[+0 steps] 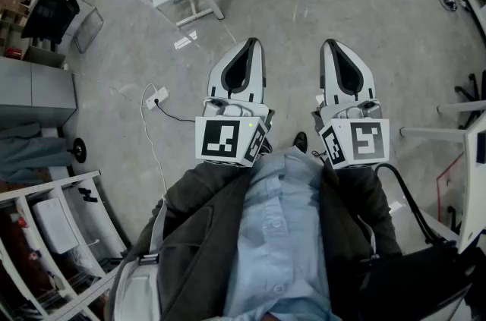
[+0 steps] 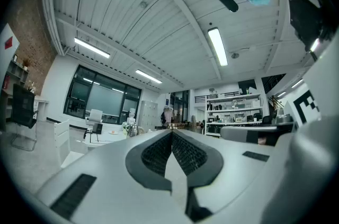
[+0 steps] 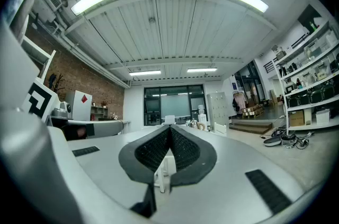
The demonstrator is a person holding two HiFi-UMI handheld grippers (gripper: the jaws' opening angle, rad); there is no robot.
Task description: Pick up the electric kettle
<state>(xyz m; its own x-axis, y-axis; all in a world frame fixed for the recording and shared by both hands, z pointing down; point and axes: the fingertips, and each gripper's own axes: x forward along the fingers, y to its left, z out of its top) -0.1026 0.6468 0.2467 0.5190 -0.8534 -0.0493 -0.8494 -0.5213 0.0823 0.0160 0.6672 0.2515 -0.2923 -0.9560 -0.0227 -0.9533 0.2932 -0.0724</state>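
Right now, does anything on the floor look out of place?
A white power strip lies loose on the floor, left of the left claw, its cords trailing across open ground. Nothing else stands out.

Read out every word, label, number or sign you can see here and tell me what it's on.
No readable words or numbers anywhere.
Marker cube on the left gripper and marker cube on the right gripper: black-and-white square patterns, not letters.
Red diamond sign on the white cabinet: no legible text.
Red wall sign: too blurred to read.
Shelving: labels too small to read.
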